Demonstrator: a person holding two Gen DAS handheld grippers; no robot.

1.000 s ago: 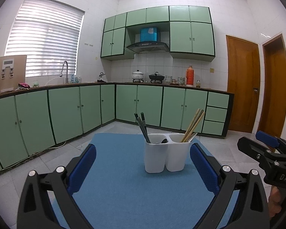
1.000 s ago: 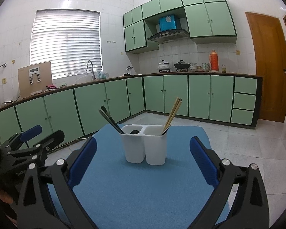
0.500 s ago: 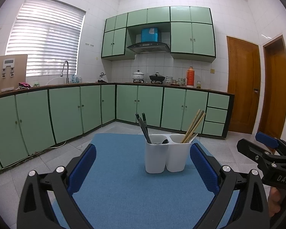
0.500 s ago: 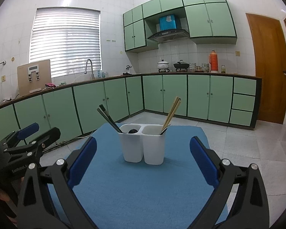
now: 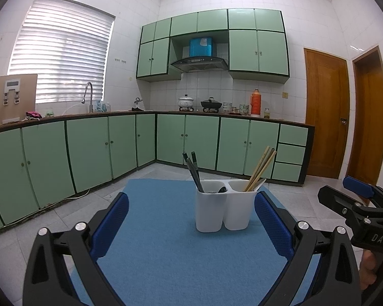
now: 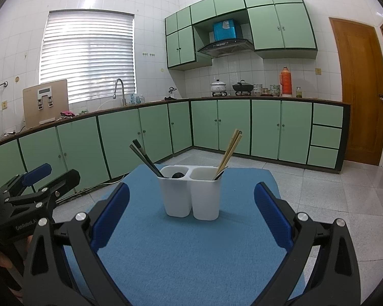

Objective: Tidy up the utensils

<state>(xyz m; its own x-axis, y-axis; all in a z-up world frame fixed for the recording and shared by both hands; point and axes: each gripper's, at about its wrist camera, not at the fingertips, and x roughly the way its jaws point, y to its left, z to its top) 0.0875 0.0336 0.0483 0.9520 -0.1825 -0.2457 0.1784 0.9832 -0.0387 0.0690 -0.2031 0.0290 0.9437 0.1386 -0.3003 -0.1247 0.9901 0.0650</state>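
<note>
Wooden chopsticks point(image 5: 260, 168): three left view, two right.

White letters reading "DAS" are seen on the black body of the right tool point(image 5: 357, 196), in the left wrist view, cut off at the frame edge. "GenRobot.A" is read in white on the black body of the left tool point(image 6: 40, 181), in the right wrist view, its end hidden. No other text can be read.
</note>
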